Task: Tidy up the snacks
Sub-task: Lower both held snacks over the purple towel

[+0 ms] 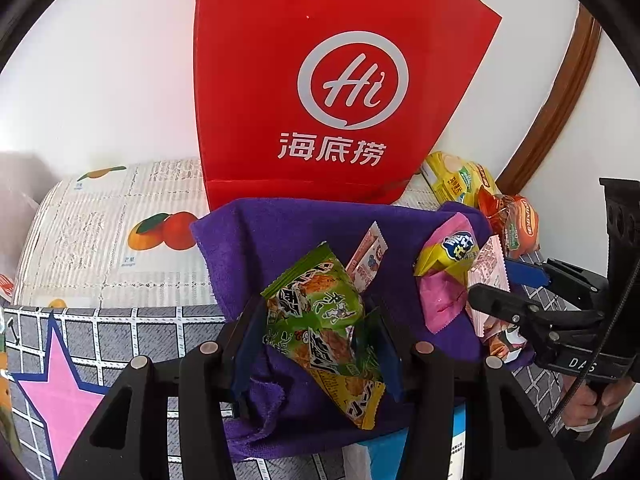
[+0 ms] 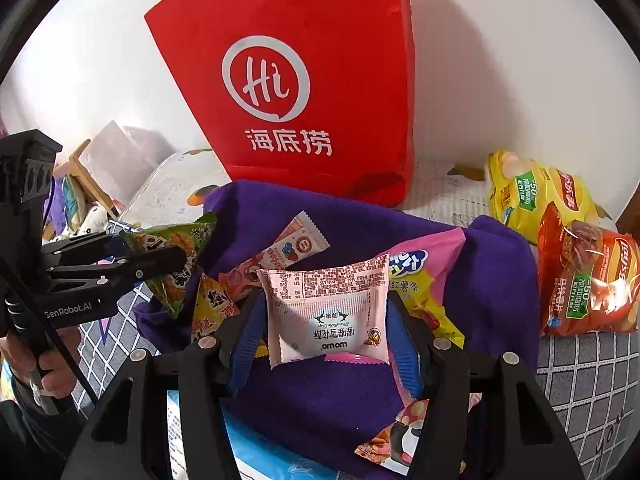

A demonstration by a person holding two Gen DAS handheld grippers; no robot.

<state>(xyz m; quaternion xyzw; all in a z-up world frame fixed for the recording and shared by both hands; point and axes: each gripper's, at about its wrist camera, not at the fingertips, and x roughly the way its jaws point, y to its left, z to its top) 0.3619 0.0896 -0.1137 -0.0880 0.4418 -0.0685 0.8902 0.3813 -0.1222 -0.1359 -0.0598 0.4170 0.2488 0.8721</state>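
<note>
My left gripper (image 1: pixel 316 336) is shut on a green snack packet (image 1: pixel 320 312), which hangs over a purple cloth (image 1: pixel 256 232); the packet (image 2: pixel 172 268) also shows at the left of the right wrist view. My right gripper (image 2: pixel 326 328) is shut on a pale pink wrapped snack (image 2: pixel 328 312), its printed back facing me. On the cloth lie a pink and yellow bag (image 1: pixel 448 264), a slim pink sachet (image 2: pixel 296 244) and a yellow packet (image 2: pixel 212 308). A tall red paper bag (image 2: pixel 304 92) stands behind the cloth.
Two chip bags, yellow (image 2: pixel 532 196) and orange-red (image 2: pixel 592 280), lie at the right by the white wall. A fruit-print mat (image 1: pixel 112 236) and a grey checked cover (image 1: pixel 120 328) lie left. A blue and white box (image 2: pixel 248 448) sits under the cloth's near edge. A hand (image 2: pixel 36 352) holds the left gripper.
</note>
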